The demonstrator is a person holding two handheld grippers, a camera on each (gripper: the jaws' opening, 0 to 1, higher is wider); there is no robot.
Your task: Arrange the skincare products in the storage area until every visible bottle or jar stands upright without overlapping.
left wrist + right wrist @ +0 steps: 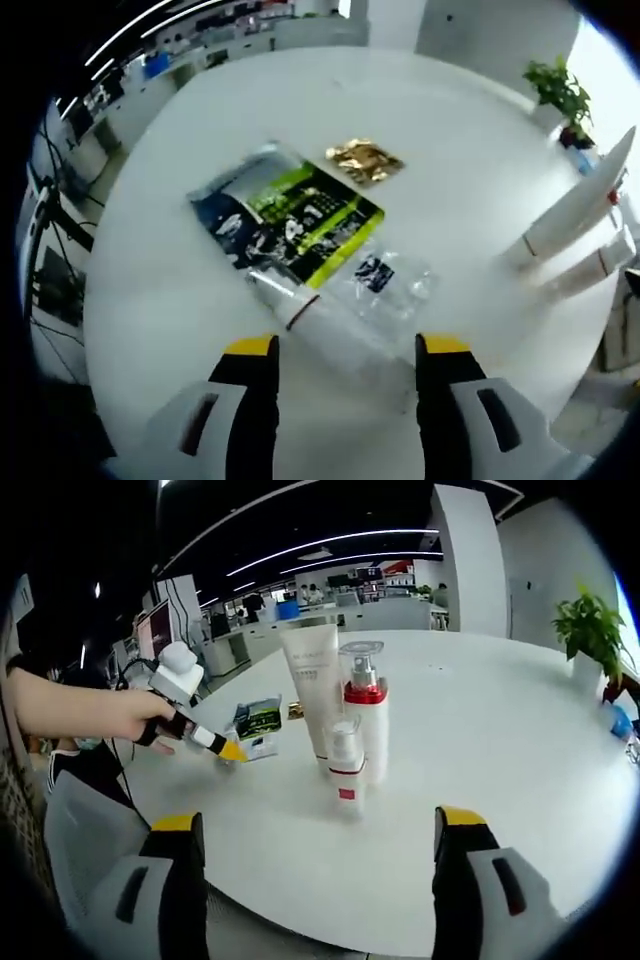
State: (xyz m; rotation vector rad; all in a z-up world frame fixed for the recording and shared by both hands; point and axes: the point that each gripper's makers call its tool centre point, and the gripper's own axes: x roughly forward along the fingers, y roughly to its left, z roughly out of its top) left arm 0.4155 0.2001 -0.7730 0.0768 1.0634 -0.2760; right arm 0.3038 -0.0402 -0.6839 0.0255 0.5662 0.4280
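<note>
Left gripper view: the left gripper (pixel 346 345) hangs over a round white tabletop (pixel 450 150) with its two yellow-tipped fingers (pixel 250 347) apart and nothing between them. Just ahead of the fingertips lies a clear bottle with a red band (pixel 288 297), on its side, its far end overlapping a flat green-and-black sachet (pixel 290 220); printing is present on the sachet but too small to read. A clear plastic bag with a dark label (pixel 380 280) lies ahead of the right-hand finger, and one gold foil packet (pixel 363 159) lies beyond the sachet, apart from it. Far off to the right of the fingers two white tubes (pixel 575 235) appear at the table's edge, slanted by the lens. Right gripper view: the right gripper (pixel 325 825) is held low at the near rim, fingers (pixel 462 825) wide apart and empty. Ahead and between them three products stand upright in a tight cluster: one tall white tube (pixel 313 680), one pump bottle with a red collar (pixel 365 705), and one small bottle with a clear cap (pixel 346 760) in front, its red label not legible. Left of the cluster, a person's hand (pixel 120 715) holds the other gripper above the sachet. One potted plant (pixel 590 630) stands at the far right edge.
</note>
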